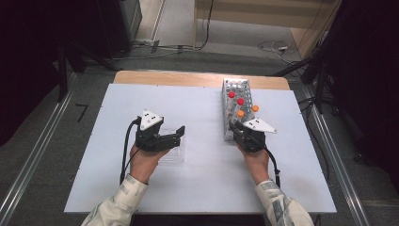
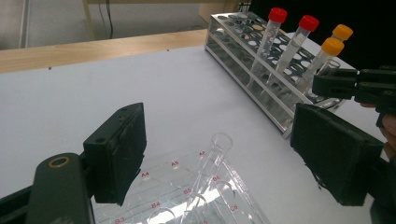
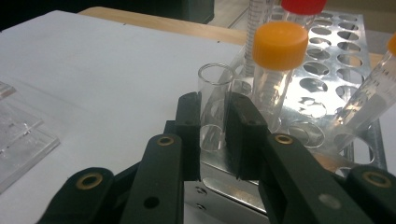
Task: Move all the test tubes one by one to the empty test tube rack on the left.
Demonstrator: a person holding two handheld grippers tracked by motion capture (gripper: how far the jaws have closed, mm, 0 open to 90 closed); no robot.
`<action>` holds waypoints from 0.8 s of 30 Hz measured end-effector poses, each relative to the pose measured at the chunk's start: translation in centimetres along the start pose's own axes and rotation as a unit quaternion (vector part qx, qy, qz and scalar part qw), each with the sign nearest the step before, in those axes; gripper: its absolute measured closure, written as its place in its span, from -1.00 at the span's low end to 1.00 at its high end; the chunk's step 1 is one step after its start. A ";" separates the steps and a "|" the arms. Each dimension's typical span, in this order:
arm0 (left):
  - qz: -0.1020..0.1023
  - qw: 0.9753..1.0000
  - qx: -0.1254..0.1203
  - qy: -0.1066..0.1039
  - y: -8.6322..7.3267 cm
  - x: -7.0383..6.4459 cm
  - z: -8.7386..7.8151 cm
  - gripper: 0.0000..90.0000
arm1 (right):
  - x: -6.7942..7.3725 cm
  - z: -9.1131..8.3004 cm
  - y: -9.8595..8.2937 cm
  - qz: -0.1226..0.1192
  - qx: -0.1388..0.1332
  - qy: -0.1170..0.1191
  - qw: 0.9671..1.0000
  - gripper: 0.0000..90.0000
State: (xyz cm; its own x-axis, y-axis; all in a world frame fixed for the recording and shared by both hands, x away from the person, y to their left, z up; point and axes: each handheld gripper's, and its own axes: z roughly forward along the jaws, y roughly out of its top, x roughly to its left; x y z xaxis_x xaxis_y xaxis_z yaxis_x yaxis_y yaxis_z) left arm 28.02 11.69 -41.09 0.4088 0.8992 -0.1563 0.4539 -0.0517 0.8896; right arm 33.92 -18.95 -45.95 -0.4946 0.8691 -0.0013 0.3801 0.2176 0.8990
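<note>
The perforated metal tube rack (image 3: 327, 74) is bright and mirror-glossy, its plates throwing back patches of light. The uncapped clear glass-like tube (image 3: 214, 107) is smooth and transparent; the orange screw cap (image 3: 280, 44) beside it looks like matt plastic with fine ribbing. The clear plastic well plate (image 2: 187, 196) is glossy, printed with small red labels. The black right gripper (image 3: 212, 135) is matt plastic — brass-coloured rivets at its joints. The white table top (image 1: 197, 179) is smooth and matt, edged in pale wood.
</note>
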 end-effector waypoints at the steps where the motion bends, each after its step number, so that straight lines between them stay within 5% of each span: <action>1: 0.000 1.000 0.000 0.000 0.0 0.0 0.0 -0.58 | 0.0 -0.1 0.2 -0.001 -0.003 0.000 1.000 0.63; 24: -0.006 1.000 0.003 0.016 0.2 0.3 -0.1 -0.73 | 0.3 -3.3 3.0 -0.006 -0.050 0.004 0.999 0.63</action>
State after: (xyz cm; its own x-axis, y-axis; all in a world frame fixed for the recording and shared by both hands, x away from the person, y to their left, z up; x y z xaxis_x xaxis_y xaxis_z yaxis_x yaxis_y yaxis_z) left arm 28.15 11.94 -40.97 0.3787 0.9128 -0.1529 0.4628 -0.0437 0.8854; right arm 32.33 -19.53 -41.78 -0.5042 0.8636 -0.0094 0.2943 0.1820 0.9382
